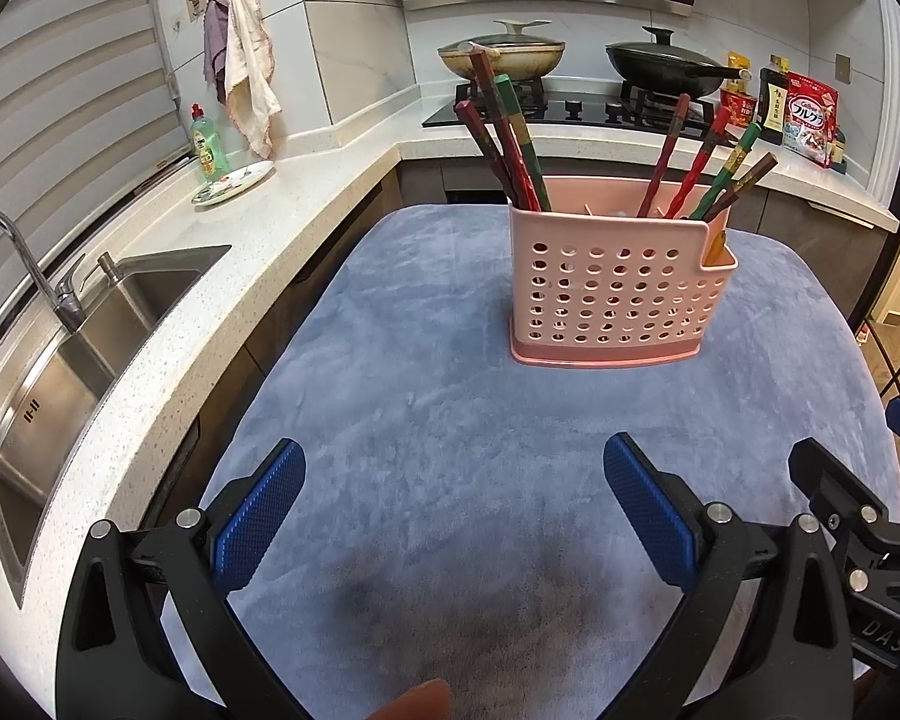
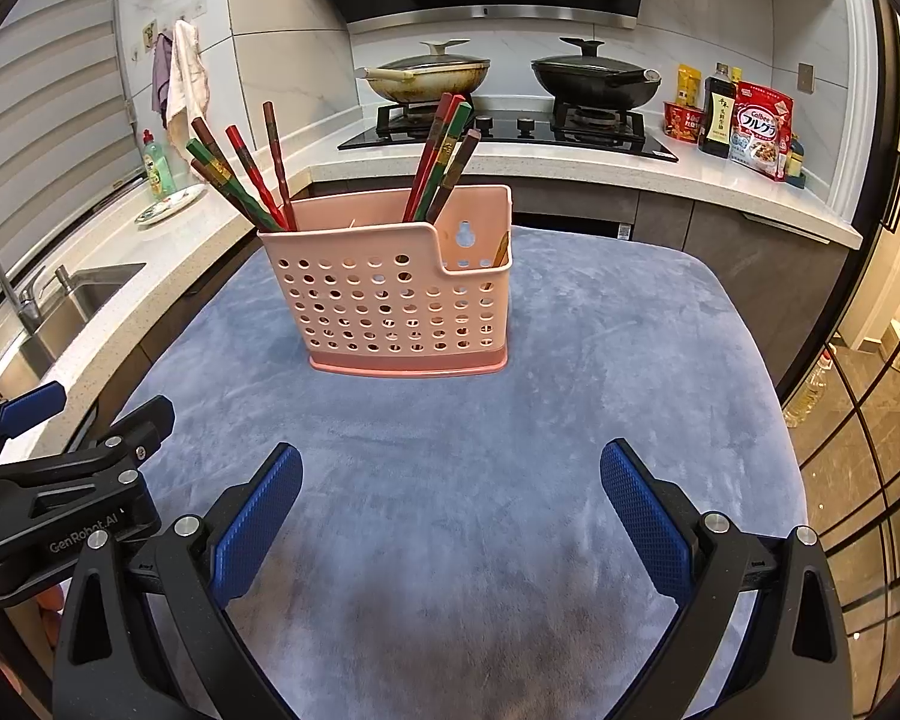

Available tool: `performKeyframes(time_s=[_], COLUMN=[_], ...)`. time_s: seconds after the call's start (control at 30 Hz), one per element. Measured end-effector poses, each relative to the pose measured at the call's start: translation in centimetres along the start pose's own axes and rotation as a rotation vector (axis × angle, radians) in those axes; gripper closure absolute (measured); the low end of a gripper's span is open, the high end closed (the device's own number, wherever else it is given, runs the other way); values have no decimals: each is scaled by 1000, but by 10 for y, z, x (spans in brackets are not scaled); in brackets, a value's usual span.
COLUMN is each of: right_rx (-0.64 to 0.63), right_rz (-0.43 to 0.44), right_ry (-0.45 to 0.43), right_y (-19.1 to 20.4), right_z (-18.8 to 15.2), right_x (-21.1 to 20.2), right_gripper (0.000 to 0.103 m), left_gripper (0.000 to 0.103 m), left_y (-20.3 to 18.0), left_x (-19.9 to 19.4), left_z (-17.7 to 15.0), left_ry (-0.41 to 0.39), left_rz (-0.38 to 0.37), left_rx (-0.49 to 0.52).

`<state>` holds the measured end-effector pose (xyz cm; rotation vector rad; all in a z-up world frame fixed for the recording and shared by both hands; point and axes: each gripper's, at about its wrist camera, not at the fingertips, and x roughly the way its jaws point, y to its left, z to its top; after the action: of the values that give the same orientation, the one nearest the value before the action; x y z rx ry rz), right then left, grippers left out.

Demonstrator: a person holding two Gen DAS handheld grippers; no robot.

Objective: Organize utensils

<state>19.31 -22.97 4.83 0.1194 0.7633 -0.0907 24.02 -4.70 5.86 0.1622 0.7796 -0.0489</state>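
A pink perforated utensil holder stands upright on a blue-grey cloth. Several red, green and brown chopsticks lean out of it in two bunches, a second bunch at the holder's other end. My left gripper hovers open over the near part of the cloth, nothing between its blue pads. My right gripper is also open and empty, at a similar distance from the holder. The two grippers sit side by side; each shows at the edge of the other's view.
A white counter with a steel sink and tap runs along the left. A plate and a green bottle stand by the wall. Behind the holder are a hob with two lidded pans and food packets.
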Motion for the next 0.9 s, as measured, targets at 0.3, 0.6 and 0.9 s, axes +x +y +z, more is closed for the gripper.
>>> performKeyframes(time_s=[0.3, 0.6, 0.9], right_rx=[-7, -7, -7], right_rz=[1, 1, 0], right_ry=[-4, -3, -1], right_y=[1, 1, 0], right_z=[1, 3, 4], right_x=[3, 5, 8], right_gripper=[7, 7, 7], left_gripper=[8, 8, 8], left_y=[-1, -1, -4], left_x=[3, 6, 9], left_z=[2, 4, 7], left_ry=[7, 10, 16], left_rz=[2, -3, -7], left_rx=[3, -2, -4])
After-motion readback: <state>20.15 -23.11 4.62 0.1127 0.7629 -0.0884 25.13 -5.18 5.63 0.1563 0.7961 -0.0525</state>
